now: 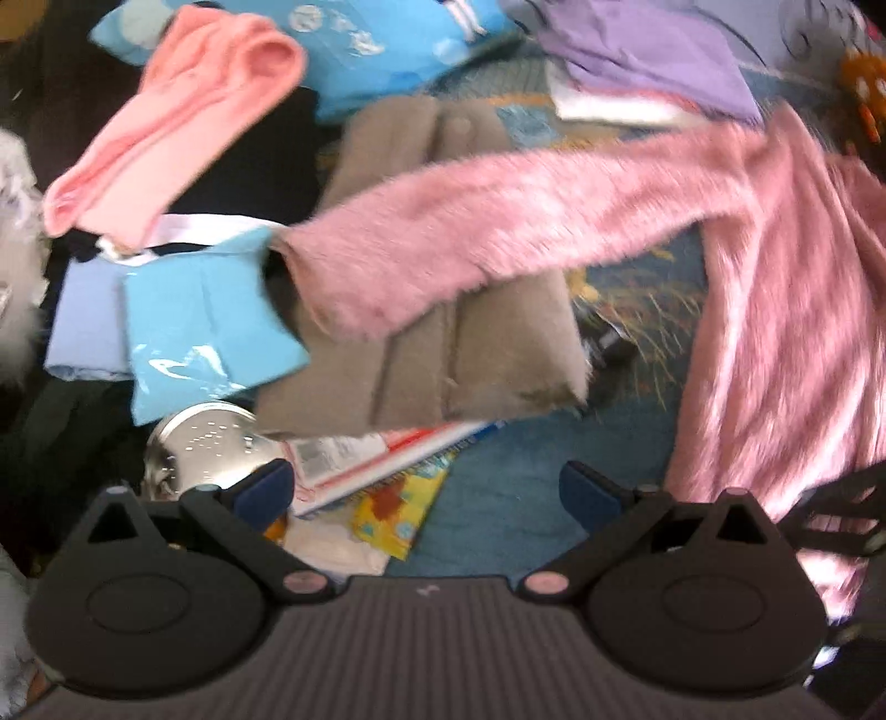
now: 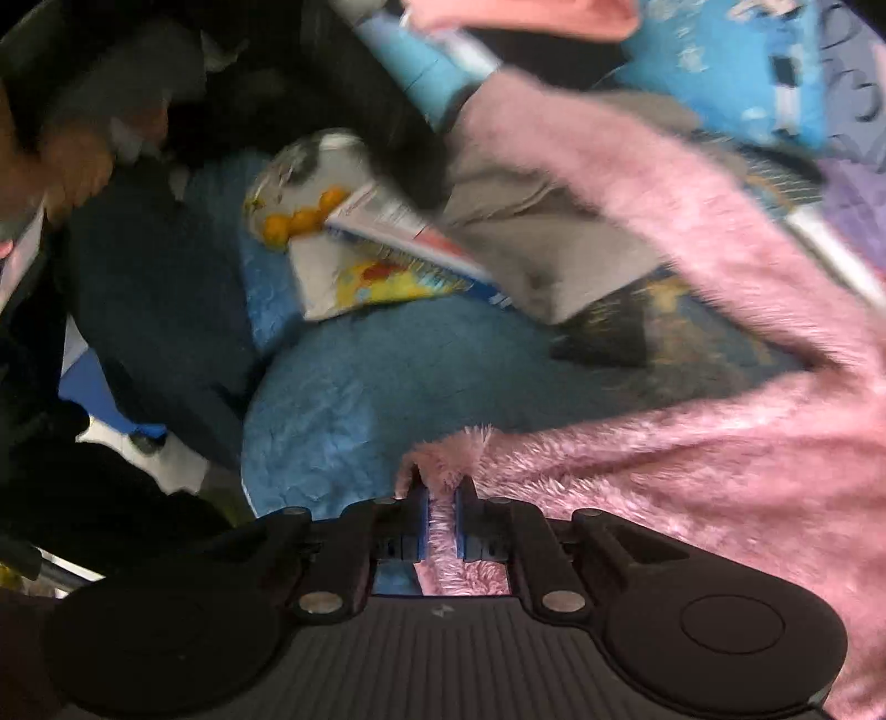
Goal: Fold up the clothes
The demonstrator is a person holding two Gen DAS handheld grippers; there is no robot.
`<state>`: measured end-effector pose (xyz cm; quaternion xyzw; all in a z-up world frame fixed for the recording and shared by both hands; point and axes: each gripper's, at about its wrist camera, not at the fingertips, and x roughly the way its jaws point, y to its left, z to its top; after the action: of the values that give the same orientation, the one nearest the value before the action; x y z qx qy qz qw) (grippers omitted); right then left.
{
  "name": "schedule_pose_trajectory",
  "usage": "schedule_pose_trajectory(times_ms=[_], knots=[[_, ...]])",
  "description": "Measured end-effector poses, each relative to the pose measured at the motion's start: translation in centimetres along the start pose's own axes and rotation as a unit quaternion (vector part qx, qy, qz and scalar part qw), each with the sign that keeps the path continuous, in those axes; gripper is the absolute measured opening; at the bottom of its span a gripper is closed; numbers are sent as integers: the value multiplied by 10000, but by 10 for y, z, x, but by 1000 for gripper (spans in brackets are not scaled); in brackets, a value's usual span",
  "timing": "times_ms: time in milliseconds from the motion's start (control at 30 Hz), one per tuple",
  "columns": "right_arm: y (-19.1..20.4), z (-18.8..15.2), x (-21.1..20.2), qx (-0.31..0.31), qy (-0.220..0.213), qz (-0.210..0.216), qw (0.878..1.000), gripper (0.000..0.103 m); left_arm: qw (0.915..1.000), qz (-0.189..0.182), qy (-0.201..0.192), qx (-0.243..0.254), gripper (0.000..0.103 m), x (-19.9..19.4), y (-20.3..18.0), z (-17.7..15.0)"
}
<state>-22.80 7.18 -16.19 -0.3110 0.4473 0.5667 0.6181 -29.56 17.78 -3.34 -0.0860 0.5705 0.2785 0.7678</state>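
A fuzzy pink sweater [image 1: 775, 288] lies spread over the blue blanket [image 1: 509, 498], one sleeve [image 1: 443, 243] stretched left across a folded taupe garment [image 1: 443, 343]. My left gripper [image 1: 426, 490] hangs open above the blanket, nothing between its blue pads. In the right wrist view my right gripper [image 2: 441, 526] is shut on a corner of the pink sweater [image 2: 692, 471], with fluffy fabric pinched between the blue pads. The sweater's sleeve [image 2: 637, 183] runs up and away toward the taupe garment [image 2: 554, 249].
A salmon pink garment [image 1: 177, 127], light blue folded pieces [image 1: 205, 327], a purple garment [image 1: 648, 50] and a blue printed pillow [image 1: 387, 50] lie around. A metal lid [image 1: 205, 448], books [image 1: 376, 459] and a bowl with oranges [image 2: 299, 221] sit at the blanket's edge.
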Motion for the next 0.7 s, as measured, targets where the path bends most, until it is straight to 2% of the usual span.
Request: schedule_pose_trajectory(times_ms=[67,100,133,200,267,300,400,500,567,600,667,700], knots=[[5,-2,30,-164,395,55,9991,14,10000,56,-25,-56,103,-1,8,4],[8,-4,38,-247,460,66,9986,18,9999,97,-5,-52,103,1,10,6],[11,-6,40,-331,416,58,9986,20,9999,132,19,-36,103,2,11,7],[16,-7,27,-311,281,152,9990,35,9998,163,56,22,103,4,9,9],[15,-17,-1,-108,-52,211,9997,36,9999,82,3,74,103,3,5,10],[14,-27,-18,12,-160,133,9998,41,9999,45,8,118,103,4,1,11],[11,-67,-64,359,-253,-370,9983,56,9996,-73,7,272,103,6,-13,16],[3,-117,-91,628,84,-1189,9909,65,9987,-245,-44,441,103,6,-32,20],[-7,-142,-91,823,480,-1544,9834,65,9979,-365,-52,530,103,6,-47,21],[-10,-148,-86,898,620,-1558,9817,64,9975,-423,-43,563,103,7,-55,22],[-11,-150,-75,650,602,-1601,9831,64,9966,-540,-25,629,103,8,-71,23],[-8,-150,-67,367,616,-1719,9825,61,9959,-578,-21,696,103,7,-81,24]])
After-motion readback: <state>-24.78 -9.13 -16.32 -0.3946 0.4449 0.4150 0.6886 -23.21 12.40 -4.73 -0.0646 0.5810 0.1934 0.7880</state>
